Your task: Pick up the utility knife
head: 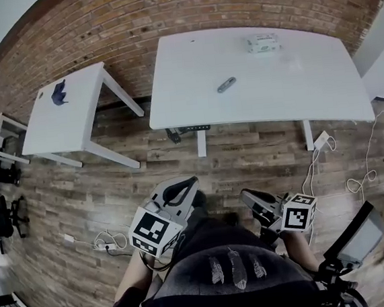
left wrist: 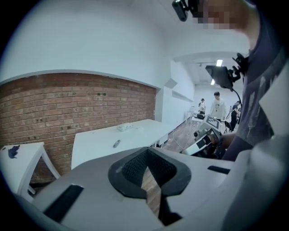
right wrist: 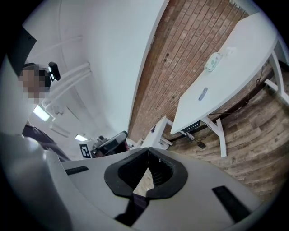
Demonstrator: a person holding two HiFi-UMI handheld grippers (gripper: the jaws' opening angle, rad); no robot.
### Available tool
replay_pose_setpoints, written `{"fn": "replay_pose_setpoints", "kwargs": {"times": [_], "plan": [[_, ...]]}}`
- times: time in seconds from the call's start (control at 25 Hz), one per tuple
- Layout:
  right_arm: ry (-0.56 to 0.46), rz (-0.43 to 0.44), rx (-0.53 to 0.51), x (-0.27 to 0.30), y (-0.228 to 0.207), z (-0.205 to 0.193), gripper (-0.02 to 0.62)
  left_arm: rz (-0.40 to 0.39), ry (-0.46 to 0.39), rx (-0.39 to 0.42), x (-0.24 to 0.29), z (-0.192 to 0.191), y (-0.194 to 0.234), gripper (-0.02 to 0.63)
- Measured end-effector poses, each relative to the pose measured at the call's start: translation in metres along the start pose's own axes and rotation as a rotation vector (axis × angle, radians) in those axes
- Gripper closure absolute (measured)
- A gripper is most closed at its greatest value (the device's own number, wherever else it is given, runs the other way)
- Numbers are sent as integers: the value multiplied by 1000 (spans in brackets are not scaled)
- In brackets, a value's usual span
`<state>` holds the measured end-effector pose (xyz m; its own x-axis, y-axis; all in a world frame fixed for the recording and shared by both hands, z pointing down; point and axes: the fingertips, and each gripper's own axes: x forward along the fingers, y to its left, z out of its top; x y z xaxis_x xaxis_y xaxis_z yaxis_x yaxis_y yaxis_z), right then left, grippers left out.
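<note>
Step in hand: approach, no grasp yet. The knife (head: 226,85) lies mid table (head: 321,96), well apart from both tools. L gripper (head: 184,186) and R gripper (head: 249,198): jaws closed, empty, held near body. Next move, est.: reach fwd, open one gripper, straddle knife.

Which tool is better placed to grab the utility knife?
Right, marginally: in the head view the right tool lines up closer with the utility knife than the left tool. Both are shut, empty, short of the table.
</note>
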<state>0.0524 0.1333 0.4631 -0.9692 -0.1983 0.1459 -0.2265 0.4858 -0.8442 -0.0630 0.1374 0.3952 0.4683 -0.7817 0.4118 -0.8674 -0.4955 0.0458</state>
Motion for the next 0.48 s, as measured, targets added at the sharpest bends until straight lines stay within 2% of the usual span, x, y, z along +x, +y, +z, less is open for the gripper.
{"fn": "replay_pose_setpoints", "kwargs": {"times": [0.2,0.28,0.48], "plan": [[-81,-92,15,20,-7,29,595,-62,-43,-1,12,1,37,609],[-100,-108,25,33,-4,43,595,-62,-62,-9,17,5,59,609],[-40,-148,-28,89,7,53,595,-50,-107,-49,11,3,120,609]]}}
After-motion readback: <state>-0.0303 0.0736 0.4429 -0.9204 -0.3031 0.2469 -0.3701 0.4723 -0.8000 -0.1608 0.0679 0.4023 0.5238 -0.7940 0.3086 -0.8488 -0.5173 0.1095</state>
